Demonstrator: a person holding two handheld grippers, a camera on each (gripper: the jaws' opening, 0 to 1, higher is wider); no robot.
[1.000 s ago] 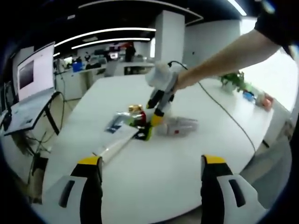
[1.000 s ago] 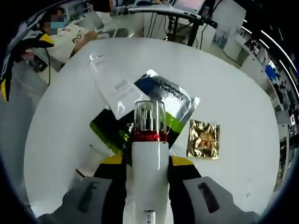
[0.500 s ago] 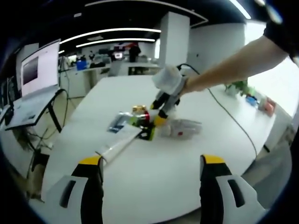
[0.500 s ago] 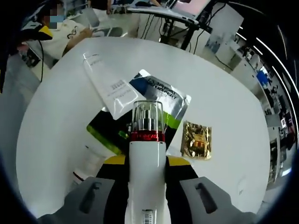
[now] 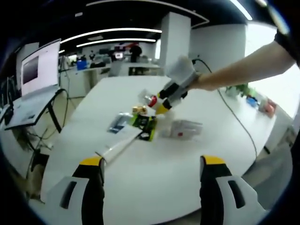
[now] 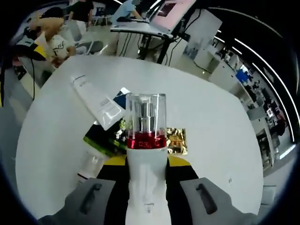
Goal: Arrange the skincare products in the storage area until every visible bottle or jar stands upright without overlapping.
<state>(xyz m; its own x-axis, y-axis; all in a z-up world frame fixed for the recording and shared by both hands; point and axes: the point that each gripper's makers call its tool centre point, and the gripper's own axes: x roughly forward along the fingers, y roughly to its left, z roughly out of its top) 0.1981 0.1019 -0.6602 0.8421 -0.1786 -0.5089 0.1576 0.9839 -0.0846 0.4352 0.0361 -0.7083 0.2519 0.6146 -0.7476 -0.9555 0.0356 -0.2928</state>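
Note:
A white pump bottle (image 6: 146, 161) with a red band and a clear cap sits between the jaws of my right gripper (image 6: 146, 165), which is shut on its body. In the left gripper view that bottle (image 5: 151, 100) hangs tilted in the air above the pile, held by the right gripper (image 5: 164, 104). On the white table lie a white tube (image 6: 96, 101), a blue sachet (image 6: 123, 93), a green-black sachet (image 6: 104, 139) and a gold sachet (image 6: 176, 139). A clear bottle (image 5: 183, 129) lies flat to the right of the pile. My left gripper (image 5: 151, 161) stands open over the near table, holding nothing.
The round white table (image 5: 154, 187) drops off close to the left gripper. A cable (image 5: 234, 119) runs across its right side, with a plant (image 5: 236, 84) and small items at the far right edge. A laptop stand (image 5: 33, 101) stands to the left. A person (image 6: 56, 40) sits beyond the table.
The right gripper has lifted the white bottle up off the pile of sachets and carried it higher and to the right in the left gripper view. The left gripper has stayed put.

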